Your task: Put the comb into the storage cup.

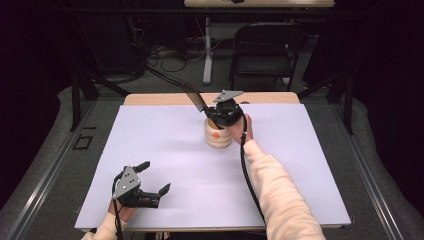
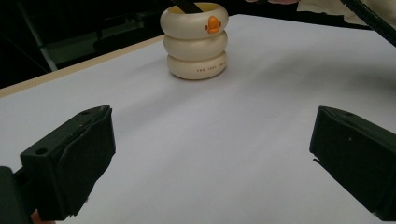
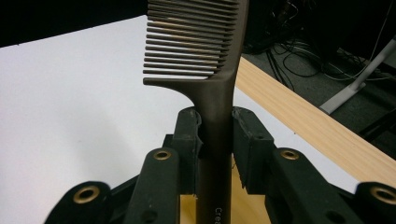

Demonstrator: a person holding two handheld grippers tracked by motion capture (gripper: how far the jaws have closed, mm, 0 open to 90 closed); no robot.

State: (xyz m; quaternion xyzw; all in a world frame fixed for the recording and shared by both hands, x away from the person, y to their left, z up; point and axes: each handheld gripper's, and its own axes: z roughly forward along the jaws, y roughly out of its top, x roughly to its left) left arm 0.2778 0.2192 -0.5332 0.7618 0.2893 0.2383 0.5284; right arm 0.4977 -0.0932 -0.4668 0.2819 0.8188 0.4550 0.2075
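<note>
I see the white table [image 1: 165,150] with the cream ringed holder [image 1: 218,135] far from me, right of centre. My right gripper [image 1: 226,114] sits directly above it, clamped on the comb [image 3: 210,88], whose long handle slants down into the holder's mouth. My left gripper [image 1: 150,180] rests near me, jaws wide and empty.

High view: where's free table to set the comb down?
Bare white sheet right of the sleeve, and the wide stretch between the left tongs and the cream ringed holder. Crowded only at the holder, where the right tongs grip the comb.
</note>
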